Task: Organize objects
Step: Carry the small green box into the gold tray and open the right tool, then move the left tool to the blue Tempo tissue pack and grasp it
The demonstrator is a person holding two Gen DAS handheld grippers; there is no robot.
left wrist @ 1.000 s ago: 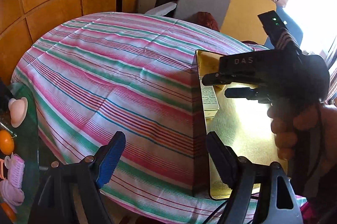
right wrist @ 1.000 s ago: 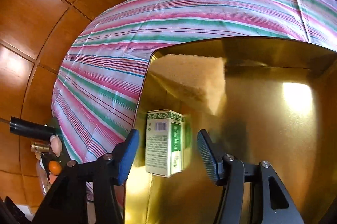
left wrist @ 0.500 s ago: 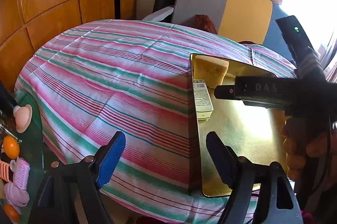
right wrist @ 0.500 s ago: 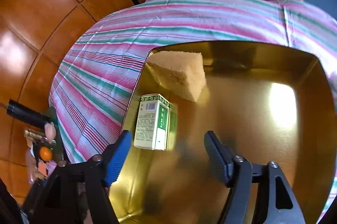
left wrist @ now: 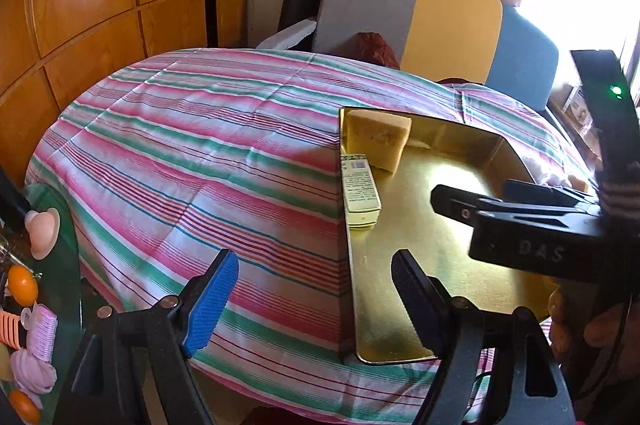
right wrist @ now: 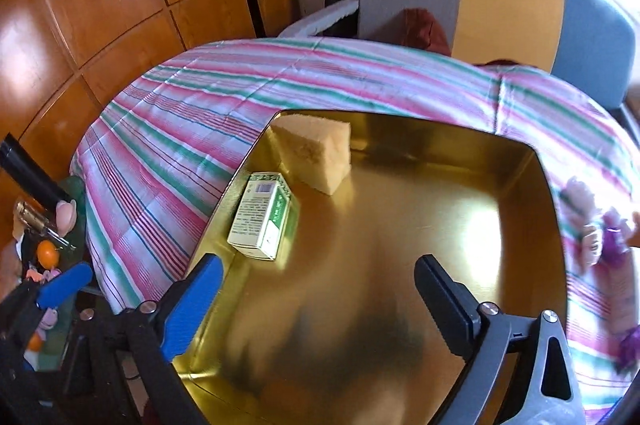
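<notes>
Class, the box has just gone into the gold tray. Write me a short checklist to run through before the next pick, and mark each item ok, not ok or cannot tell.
1. Right gripper free: ok, jaws just opened wide, nothing between them.
2. Green and white box settled in the gold tray: ok, lying flat by its left wall.
3. Yellow sponge in the tray: ok, in the far left corner.
4. Box and sponge touching: cannot tell.
5. Left gripper ready: ok, open and empty above the striped cloth.
6. Room left in the tray: ok, most of the floor is bare.
</notes>
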